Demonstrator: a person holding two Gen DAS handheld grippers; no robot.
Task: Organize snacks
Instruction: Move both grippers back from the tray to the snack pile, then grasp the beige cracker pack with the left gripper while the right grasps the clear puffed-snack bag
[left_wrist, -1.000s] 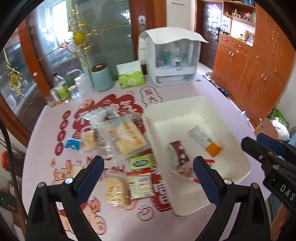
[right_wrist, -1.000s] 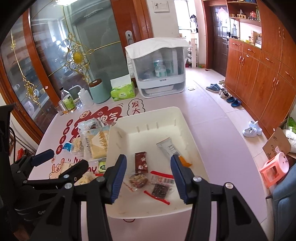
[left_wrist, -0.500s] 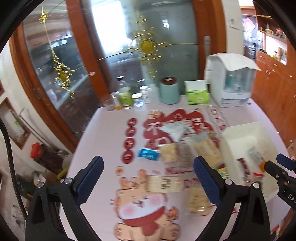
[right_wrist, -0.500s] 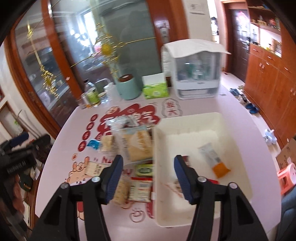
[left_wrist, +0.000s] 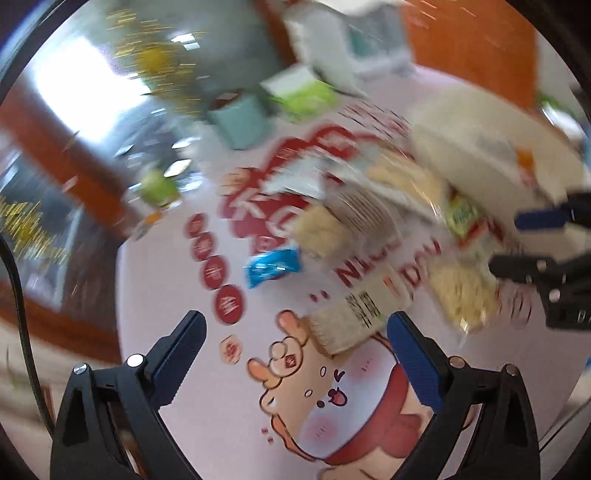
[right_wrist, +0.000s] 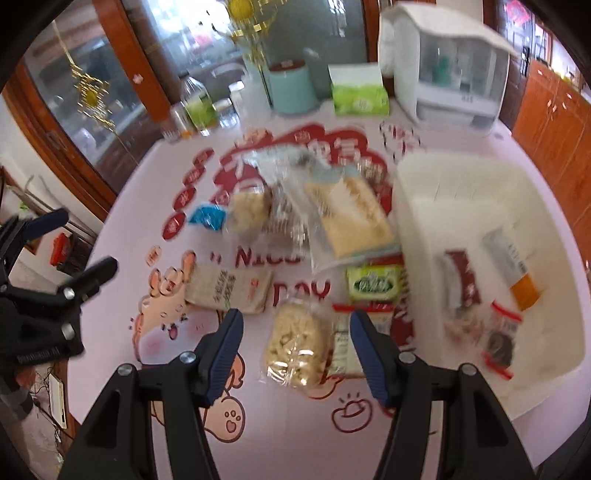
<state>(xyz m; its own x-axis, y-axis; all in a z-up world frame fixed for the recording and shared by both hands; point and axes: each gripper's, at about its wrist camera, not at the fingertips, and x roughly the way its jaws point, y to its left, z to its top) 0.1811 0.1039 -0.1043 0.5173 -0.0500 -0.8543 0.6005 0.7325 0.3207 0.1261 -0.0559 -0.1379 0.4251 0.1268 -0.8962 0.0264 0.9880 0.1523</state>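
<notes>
Both my grippers have swung away from the white bin (right_wrist: 461, 192) and down over the loose snacks left of it. My right gripper (right_wrist: 295, 354) hangs spread, empty, above a clear bag of pale puffs (right_wrist: 297, 343) near the bin's front corner. My left gripper (left_wrist: 295, 354) is spread too, a beige packet (left_wrist: 360, 314) lying untouched between its fingers.
</notes>
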